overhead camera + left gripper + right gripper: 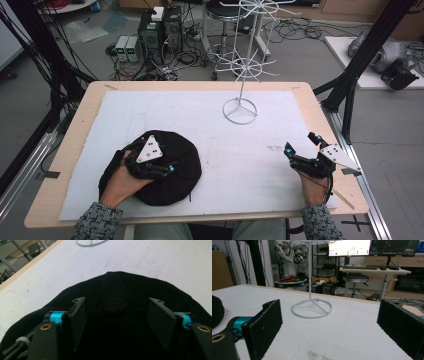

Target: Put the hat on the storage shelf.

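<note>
While the left gripper [159,167] sits low over the black hat [170,150], its jaws are spread wide and nothing is between them yet. In the left gripper view the hat [120,290] lies flat under both pads [80,317], with its small button just ahead of them. The hat rests on the near left part of the white mat [225,145], close to the person's edge of the table [85,120]. I judge that the step in hand is the grasp of the hat: the next move calls for lowering the jaws into the cloth and closing them on a fold, since soft fabric can slip away from a shallow pinch.

On the near right side, the right gripper [302,150] waits just above the mat, also wide open and holding nothing.

Farther back stands the white wire rack [241,70], its ring base [312,307] on the mat, well apart from the hat. Probably the hat goes to one of its arms. Nothing lies between hat and rack, but the thin arms could catch the cloth or a jaw.
</note>
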`<state>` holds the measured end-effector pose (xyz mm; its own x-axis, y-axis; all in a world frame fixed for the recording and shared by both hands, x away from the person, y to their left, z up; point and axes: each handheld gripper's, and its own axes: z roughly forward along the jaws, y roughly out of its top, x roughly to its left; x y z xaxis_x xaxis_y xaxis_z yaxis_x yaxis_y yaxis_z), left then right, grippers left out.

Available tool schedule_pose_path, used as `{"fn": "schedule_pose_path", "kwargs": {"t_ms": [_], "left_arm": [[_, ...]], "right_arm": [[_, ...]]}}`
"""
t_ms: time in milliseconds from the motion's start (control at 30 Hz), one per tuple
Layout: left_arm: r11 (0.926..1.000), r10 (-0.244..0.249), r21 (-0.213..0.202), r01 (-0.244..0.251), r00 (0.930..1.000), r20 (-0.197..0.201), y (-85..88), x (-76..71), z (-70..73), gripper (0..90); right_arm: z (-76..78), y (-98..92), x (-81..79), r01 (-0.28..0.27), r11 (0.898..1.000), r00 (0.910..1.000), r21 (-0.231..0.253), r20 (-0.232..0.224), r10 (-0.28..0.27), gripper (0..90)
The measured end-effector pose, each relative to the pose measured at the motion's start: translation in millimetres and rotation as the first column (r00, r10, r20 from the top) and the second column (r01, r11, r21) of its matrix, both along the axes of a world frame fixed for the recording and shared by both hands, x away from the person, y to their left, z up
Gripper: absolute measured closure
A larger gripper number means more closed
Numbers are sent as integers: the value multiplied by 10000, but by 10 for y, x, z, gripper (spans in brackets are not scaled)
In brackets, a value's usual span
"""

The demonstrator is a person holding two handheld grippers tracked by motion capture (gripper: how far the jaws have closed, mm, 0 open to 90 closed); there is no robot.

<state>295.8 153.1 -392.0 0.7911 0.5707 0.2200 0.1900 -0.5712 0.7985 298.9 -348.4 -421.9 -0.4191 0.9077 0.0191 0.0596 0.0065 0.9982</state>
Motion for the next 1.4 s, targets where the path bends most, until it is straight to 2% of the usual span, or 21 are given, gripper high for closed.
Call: {"fn": "schedule_pose_path", "kwargs": {"t_ms": [133,233,267,300,333,500,567,633,667,700,733,767,800,833,867,900,1067,1133,1267,1400], "left_arm": [[9994,235,272,-230,9995,-193,-18,13,-18,409],[9972,369,658,-352,9990,-250,-43,13,-33,496],[9972,369,658,-352,9990,-250,-43,13,-33,524],[9963,388,775,-365,9988,-282,-51,12,-37,524],[9948,455,922,-424,9985,-319,-61,13,-47,572],[9939,509,1000,-460,9976,-465,-64,3,-50,677],[9938,567,985,-519,9973,-468,-65,-1,-44,689],[9949,585,845,-542,9971,-484,-61,-9,-14,707],[9973,545,523,-524,9978,-384,-50,-26,33,710],[9973,545,523,-524,9978,-384,-50,-26,33,712],[9985,538,116,-535,9981,-294,-29,-43,96,714],[9985,538,116,-535,9981,-294,-29,-43,96,715],[9980,534,-332,-539,9984,-170,-3,-62,166,716],[9980,534,-332,-539,9984,-170,-3,-62,166,718],[9961,466,-755,-467,9989,-33,25,-84,232,718],[9961,466,-755,-467,9989,-33,25,-84,232,718],[9884,593,-1419,-541,9977,325,130,-116,379,720],[9821,683,-1794,-578,9963,527,224,-124,471,720],[9753,919,-2079,-741,9928,773,324,-135,576,720],[9640,1106,-2536,-801,9880,1082,468,-132,747,720]], "right_arm": [[1,-3,-2,30,10000,10000,5,-32,-30,53],[-2,-6,1,37,10000,10000,12,-50,-37,53],[-1,-5,-3,20,10000,10000,28,-32,-20,53],[-1,-5,-3,20,10000,10000,28,-32,-20,53],[3,-6,-6,37,10000,10000,55,-21,-37,53],[1,-16,-2,47,10000,10000,78,-24,-47,53],[1,-16,-2,39,10000,10000,84,-15,-39,53],[1,-17,-2,49,10000,10000,85,-15,-49,53],[1,-18,-3,76,9999,10000,104,-47,-76,53],[1,-18,-3,76,9999,10000,104,-47,-76,53],[0,-18,-2,74,9999,10000,128,-57,-73,53],[0,-18,-2,74,9999,10000,128,-57,-73,53],[0,-20,-1,83,9999,9999,133,-64,-82,53],[1,-20,-2,86,9998,9999,159,-73,-85,53],[1,-23,-3,104,9998,9999,164,-66,-103,53],[1,-23,-3,104,9998,9999,164,-66,-103,53],[3,-43,-6,171,9995,9998,277,-34,-170,53],[6,-57,-12,208,9991,9998,363,-38,-207,53],[6,-65,-8,237,9988,9997,428,-29,-236,53],[4,-62,-9,249,9989,9997,397,-91,-246,53]]}}
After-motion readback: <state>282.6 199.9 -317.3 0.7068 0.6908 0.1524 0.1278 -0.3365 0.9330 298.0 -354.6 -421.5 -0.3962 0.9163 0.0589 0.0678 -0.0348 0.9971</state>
